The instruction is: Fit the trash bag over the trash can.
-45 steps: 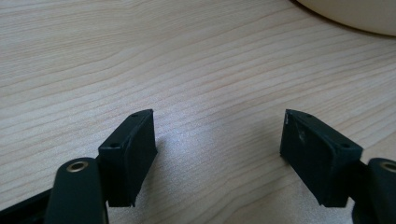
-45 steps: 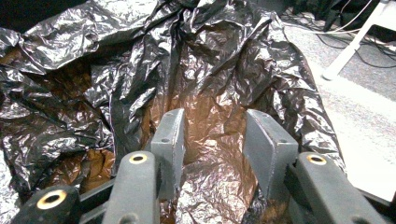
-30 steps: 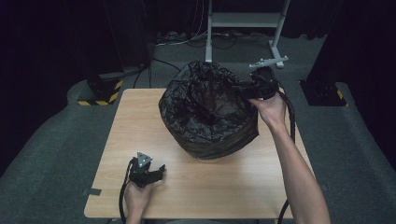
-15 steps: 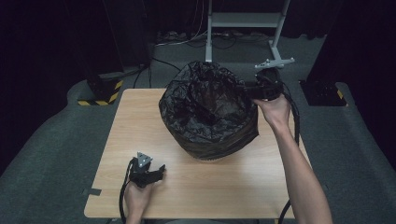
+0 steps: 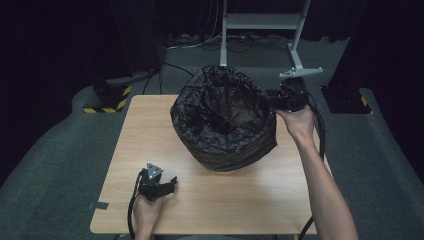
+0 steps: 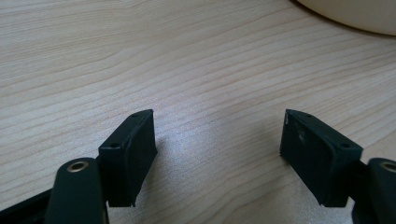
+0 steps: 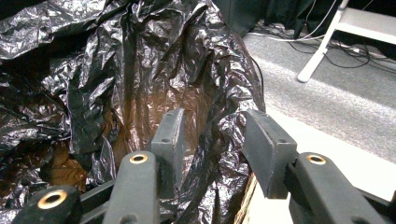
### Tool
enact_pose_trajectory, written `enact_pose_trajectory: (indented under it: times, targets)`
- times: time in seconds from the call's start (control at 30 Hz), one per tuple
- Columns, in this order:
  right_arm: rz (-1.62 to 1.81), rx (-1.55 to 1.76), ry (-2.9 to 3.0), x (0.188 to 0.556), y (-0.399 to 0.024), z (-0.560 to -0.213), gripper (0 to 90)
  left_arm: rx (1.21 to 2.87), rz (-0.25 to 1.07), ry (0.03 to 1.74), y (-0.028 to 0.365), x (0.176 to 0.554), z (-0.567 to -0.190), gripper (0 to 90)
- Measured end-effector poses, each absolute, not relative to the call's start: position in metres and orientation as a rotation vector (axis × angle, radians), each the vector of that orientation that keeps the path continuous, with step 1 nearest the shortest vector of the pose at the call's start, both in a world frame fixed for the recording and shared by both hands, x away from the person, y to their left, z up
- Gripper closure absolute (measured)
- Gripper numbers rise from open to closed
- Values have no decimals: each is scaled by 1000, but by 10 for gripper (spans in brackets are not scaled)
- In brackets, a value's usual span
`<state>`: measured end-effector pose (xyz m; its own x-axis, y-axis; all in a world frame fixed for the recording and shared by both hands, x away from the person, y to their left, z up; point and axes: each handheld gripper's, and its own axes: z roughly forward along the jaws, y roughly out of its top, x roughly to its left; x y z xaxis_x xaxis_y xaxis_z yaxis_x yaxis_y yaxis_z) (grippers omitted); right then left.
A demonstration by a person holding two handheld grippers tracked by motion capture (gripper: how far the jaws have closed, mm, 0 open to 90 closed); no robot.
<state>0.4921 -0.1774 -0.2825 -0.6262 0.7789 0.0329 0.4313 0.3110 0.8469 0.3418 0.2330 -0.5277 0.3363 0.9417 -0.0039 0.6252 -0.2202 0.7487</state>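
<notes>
The left gripper point(image 5: 159, 184) rests low on the near left part of the wooden table point(image 5: 240, 210), its jaws spread with nothing but bare wood between them, apparently parked out of the way while the other hand works. In the middle of the table stands one bin point(image 5: 235, 160) lined with one black plastic bag point(image 5: 220, 107), its film draped over the rim (likely being fitted there). At the bin's right edge the right gripper point(image 5: 272, 100) straddles that rim: its half-spread jaws have a fold of bag film between them, though whether the pads actually pinch it I cannot tell. Two grippers, one bag, one bin.
</notes>
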Motion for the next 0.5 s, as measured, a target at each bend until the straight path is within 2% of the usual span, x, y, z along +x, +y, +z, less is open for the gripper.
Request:
enact_pose_trajectory:
  times: [0.5]
  targets:
    - [1260, 1084, 2178, 486, -186, -286, 561, 1941, 612, 1372, 233, 342, -528, 267]
